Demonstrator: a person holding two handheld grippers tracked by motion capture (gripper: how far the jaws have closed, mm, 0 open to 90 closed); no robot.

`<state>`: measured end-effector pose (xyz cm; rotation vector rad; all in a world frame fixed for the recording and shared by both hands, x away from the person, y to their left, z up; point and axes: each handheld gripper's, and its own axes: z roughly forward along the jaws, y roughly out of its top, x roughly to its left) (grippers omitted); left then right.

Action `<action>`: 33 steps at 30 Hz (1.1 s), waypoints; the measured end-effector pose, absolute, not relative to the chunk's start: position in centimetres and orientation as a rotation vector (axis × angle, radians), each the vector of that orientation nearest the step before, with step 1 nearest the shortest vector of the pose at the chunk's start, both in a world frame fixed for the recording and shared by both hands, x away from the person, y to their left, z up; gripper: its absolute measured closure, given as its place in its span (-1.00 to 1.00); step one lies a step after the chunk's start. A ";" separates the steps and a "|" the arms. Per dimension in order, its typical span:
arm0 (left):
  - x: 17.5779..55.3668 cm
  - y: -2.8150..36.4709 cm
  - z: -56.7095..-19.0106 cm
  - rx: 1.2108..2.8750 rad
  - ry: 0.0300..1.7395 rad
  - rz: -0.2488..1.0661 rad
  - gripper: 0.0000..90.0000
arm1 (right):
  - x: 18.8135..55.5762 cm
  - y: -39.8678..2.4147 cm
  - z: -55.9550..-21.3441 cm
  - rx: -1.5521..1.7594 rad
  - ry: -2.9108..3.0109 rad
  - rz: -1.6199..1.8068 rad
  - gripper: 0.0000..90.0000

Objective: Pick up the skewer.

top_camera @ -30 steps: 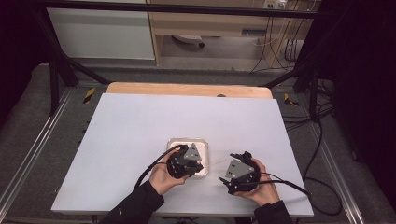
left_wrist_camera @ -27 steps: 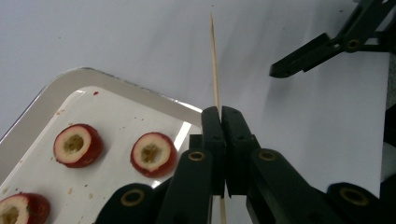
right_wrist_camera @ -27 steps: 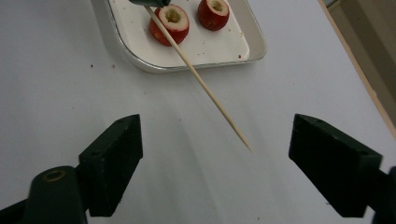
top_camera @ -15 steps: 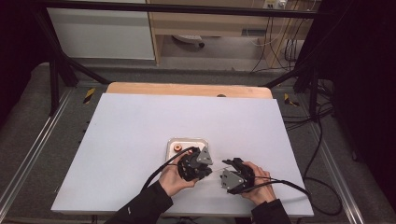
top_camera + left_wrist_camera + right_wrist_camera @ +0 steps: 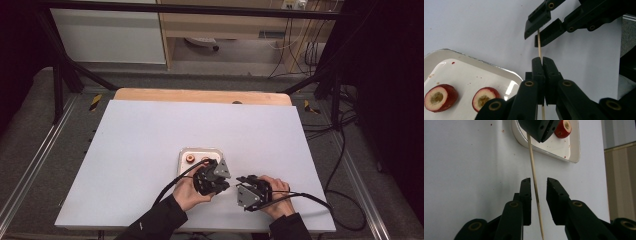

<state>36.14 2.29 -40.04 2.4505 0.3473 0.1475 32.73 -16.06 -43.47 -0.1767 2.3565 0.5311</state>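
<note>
Skewer [image 5: 539, 47] was the thing both my hand-held grippers worked on, a thin wooden stick low in the high view, just below and right of the white tray [image 5: 186, 152]. My left hand-held gripper [image 5: 214, 176] sat at the lower middle of that view, its jaws pressed tight together on the stick; in the left gripper view the stick rose out of the closed jaws at centre frame and ran up to the jaws of my right hand-held gripper [image 5: 537, 31] in the upper middle. My right hand-held gripper lay just to the right of the left one in the high view, and its jaws had just been closing. In the right gripper view they stood narrow with the skewer between them, close to the left jaw, though a gap was open on the other side, so no firm grip showed. The tray lay on the pale table [image 5: 150, 130], and in the left gripper view two red fruit halves [image 5: 439, 97] with hollowed centres rested in its lower left corner of the frame.
</note>
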 end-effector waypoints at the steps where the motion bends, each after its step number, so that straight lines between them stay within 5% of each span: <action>1: 36.2 2.3 -40.1 2.451 0.347 0.145 0.96 | 32.8 -16.0 -43.5 -0.194 2.354 0.521 0.72; 7: 36.2 2.3 -40.2 2.452 0.344 0.134 0.96 | 32.7 -16.0 -43.7 -0.233 2.361 0.509 0.92; 17: 36.4 2.4 -40.2 2.449 0.339 0.113 0.95 | 32.4 -15.9 -43.6 -0.301 2.353 0.460 0.98; 20: 36.7 2.6 -40.0 2.473 0.364 0.122 0.70 | 32.4 -15.8 -43.3 -0.346 2.332 0.370 0.98; 23: 36.9 2.7 -39.7 2.501 0.392 0.106 0.66 | 32.3 -15.6 -43.1 -0.357 2.322 0.334 0.98; 33: 37.2 2.1 -39.9 2.624 0.422 0.037 0.85 | 32.3 -14.1 -42.6 -0.492 2.256 0.221 0.98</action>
